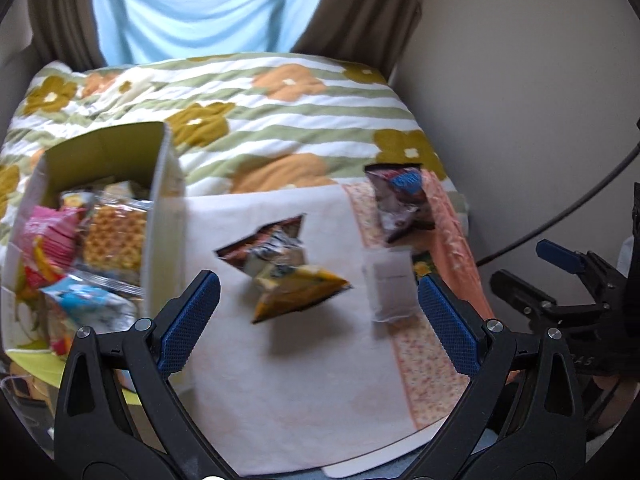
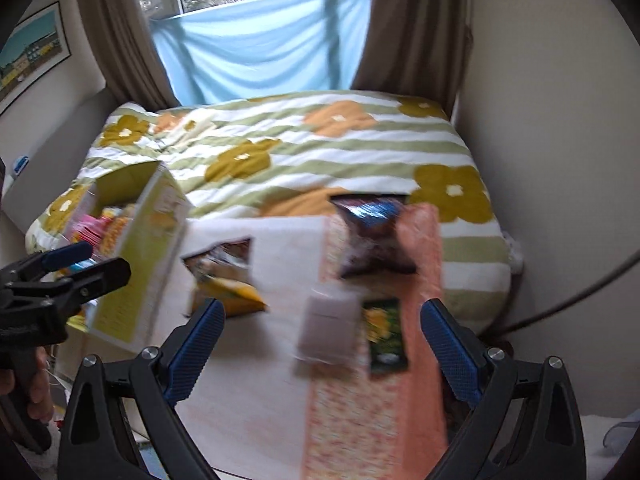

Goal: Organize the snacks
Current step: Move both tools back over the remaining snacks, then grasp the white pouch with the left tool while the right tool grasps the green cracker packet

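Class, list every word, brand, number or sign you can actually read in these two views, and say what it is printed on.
No text reads clearly.
Right gripper body: faint embossed marks, unreadable.
Yellow snack packet: print blurred.
Dark snack packet: blue logo blurred.
Snacks in the box: blurred.
Framed picture: no legible lettering.

Your left gripper [image 1: 318,308] and right gripper [image 2: 322,334] both hang with jaws spread wide (nothing between them), side by side.

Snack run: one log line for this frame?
left gripper open, empty | right gripper open, empty | box part-filled | yellow pack, white pack, dark pack loose on cloth
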The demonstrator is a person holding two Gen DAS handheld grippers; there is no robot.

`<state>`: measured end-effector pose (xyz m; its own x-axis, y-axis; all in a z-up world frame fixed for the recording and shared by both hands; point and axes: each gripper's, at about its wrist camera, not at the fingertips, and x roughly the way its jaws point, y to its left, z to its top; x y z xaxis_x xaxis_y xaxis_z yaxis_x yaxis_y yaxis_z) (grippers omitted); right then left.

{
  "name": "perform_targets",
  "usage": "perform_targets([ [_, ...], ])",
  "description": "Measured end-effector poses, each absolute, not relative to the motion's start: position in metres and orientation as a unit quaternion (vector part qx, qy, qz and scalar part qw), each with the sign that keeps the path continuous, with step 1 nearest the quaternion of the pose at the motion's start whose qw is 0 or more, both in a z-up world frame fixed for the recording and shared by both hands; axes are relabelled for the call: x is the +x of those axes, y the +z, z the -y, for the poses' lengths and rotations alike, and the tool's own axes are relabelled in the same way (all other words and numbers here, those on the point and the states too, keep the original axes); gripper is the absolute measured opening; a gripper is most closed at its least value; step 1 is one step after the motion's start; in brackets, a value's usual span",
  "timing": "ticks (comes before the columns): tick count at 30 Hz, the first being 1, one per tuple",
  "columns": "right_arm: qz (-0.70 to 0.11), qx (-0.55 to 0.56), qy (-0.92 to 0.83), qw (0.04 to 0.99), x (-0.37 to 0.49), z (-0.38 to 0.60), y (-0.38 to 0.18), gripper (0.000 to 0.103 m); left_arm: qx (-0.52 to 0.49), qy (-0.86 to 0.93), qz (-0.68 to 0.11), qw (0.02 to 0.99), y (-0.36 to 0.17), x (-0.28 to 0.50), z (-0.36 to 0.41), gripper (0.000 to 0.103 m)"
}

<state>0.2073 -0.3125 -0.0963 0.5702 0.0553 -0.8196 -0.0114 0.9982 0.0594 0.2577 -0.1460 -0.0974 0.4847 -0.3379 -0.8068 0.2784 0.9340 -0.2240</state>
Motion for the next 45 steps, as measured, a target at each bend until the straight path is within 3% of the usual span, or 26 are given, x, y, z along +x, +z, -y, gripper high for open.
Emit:
perform_targets([
  [19, -0.509, -0.026, -0.010, 0.860, 0.203, 0.363, -0.188, 0.097, -0.004, -0.242, -0.603, 0.760, -0.224, 0.326, 0.289, 0.099],
  [22, -0.514, -0.052, -0.025, 0.856, 0.207, 0.359, -0.203, 0.092, 0.011, -0.249, -0.620, 0.744, -0.244, 0.334, 0.303, 0.098],
  [24, -0.519, -0.076, -0.032, 0.851, 0.209, 0.357, -0.214, 0.086, 0.017, -0.252, -0.630, 0.735, -0.257, 0.337, 0.311, 0.094],
  [26, -0.524, -0.096, -0.031, 0.846, 0.211, 0.355, -0.225, 0.082, 0.022, -0.252, -0.641, 0.725, -0.273, 0.338, 0.316, 0.081],
  [27, -0.524, -0.101, -0.032, 0.845, 0.212, 0.354, -0.229, 0.082, 0.027, -0.250, -0.645, 0.721, -0.278, 0.339, 0.317, 0.079],
  [34, -0.517, -0.138, -0.039, 0.844, 0.220, 0.347, -0.246, 0.081, 0.067, -0.255, -0.631, 0.730, -0.285, 0.334, 0.330, 0.076],
  [35, -0.517, -0.143, -0.036, 0.843, 0.221, 0.346, -0.248, 0.077, 0.075, -0.249, -0.627, 0.734, -0.285, 0.334, 0.330, 0.069],
  [45, -0.507, -0.181, -0.032, 0.842, 0.224, 0.334, -0.246, 0.064, 0.061, -0.229, -0.639, 0.732, -0.287, 0.349, 0.292, 0.066],
])
